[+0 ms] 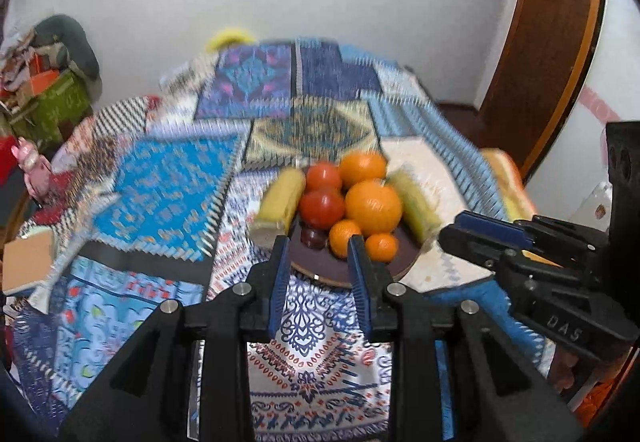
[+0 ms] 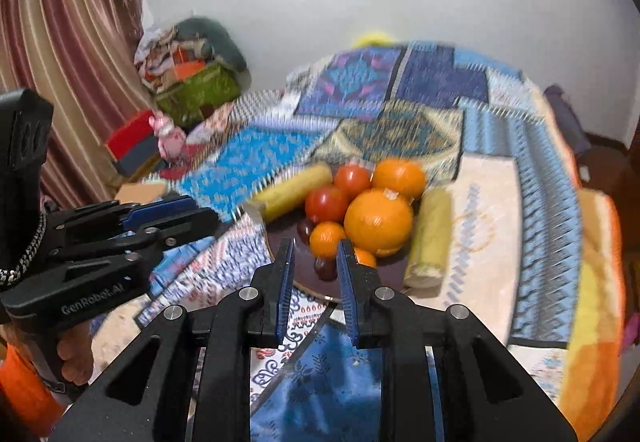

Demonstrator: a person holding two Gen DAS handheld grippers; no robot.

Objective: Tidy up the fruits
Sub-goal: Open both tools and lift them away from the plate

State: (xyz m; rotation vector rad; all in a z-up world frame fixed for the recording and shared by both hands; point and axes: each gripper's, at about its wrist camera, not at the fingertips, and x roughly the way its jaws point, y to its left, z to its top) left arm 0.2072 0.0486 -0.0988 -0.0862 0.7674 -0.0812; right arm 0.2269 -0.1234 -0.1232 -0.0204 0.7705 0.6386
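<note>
A dark round plate holds a pile of fruit: a big orange, a second orange, small oranges, two red tomatoes, dark grapes and two yellow-green corn cobs. My left gripper is open and empty just before the plate's near rim. My right gripper is open and empty at the plate's near edge. Each shows in the other's view, the right gripper and the left gripper, with their jaws close together.
The plate sits on a bed covered with patchwork blue patterned cloths. A brown box lies at the bed's left edge. Clutter and a green box stand by the wall, and a wooden door is at right.
</note>
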